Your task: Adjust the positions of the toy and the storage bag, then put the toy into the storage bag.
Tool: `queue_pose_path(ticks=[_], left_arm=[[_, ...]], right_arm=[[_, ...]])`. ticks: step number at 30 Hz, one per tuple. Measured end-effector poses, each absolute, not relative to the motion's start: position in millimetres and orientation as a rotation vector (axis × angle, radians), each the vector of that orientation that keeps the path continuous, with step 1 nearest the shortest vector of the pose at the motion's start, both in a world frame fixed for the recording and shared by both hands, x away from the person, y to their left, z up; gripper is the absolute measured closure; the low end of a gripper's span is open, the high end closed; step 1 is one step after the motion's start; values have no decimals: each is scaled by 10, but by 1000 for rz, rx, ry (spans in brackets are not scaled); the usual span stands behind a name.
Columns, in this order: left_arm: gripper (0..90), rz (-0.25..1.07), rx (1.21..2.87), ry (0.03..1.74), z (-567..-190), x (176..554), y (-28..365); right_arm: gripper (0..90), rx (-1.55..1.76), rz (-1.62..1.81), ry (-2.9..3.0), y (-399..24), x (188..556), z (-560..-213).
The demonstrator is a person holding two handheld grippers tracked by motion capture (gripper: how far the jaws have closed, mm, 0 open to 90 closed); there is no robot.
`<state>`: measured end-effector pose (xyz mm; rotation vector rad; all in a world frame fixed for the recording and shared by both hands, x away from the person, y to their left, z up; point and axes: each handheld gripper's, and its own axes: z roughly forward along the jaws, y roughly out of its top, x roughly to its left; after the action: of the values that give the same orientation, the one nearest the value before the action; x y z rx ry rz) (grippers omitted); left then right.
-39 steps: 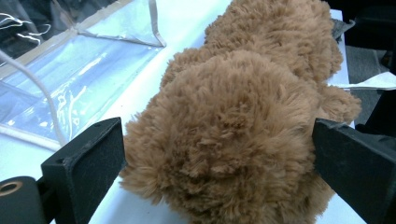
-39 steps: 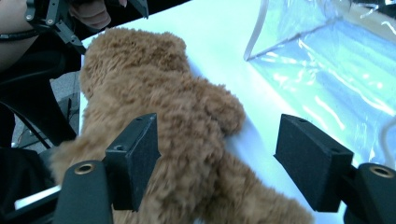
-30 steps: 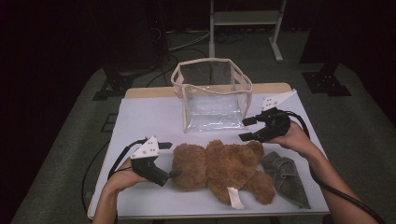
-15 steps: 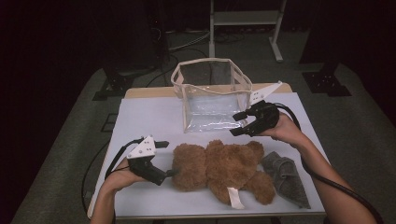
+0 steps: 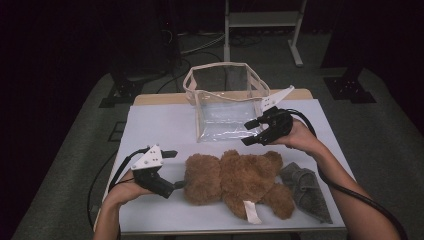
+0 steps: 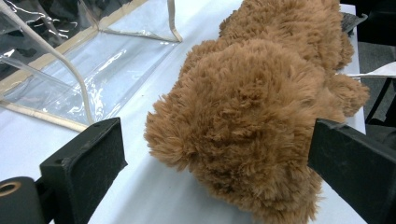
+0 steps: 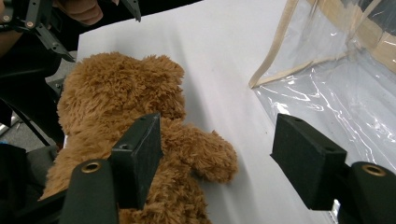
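Observation:
A brown teddy bear [image 5: 235,180] lies on the white table [image 5: 160,125], with a white tag on its near side. My left gripper [image 5: 172,171] stands open at the bear's left end. In the left gripper view the bear's fuzzy head [image 6: 252,107] lies between the wide jaws of that gripper [image 6: 217,135], and neither pad touches it. My right gripper [image 5: 248,133] hovers open above the bear's far right side, in front of a clear bag [image 5: 227,100]. In the right gripper view its jaws [image 7: 219,123] straddle a bear limb [image 7: 205,154], with the bag [image 7: 336,88] at right.
A crumpled grey cloth [image 5: 306,187] lies right of the bear near the table's front corner. The clear bag, trimmed in beige, stands open at the back middle. Behind the table are a metal stand [image 5: 260,20] and dark floor stands.
My right gripper has moved left and slightly away from the person, from the table's right side to the front of the bag above the bear. The left gripper and the bear stay put.

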<state>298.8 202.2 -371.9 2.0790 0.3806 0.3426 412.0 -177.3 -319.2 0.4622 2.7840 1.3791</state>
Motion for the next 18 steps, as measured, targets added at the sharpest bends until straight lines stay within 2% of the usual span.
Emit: queue_pose_path(ticks=[9,18], left_arm=[[32,345,2080,383,-3713,2988,2058],[31,338,2086,392,-3724,2986,2105]], right_arm=[[324,435,1369,2792,-1704,4163,-3139],[331,388,1335,2782,-1545,4301,-2905]])
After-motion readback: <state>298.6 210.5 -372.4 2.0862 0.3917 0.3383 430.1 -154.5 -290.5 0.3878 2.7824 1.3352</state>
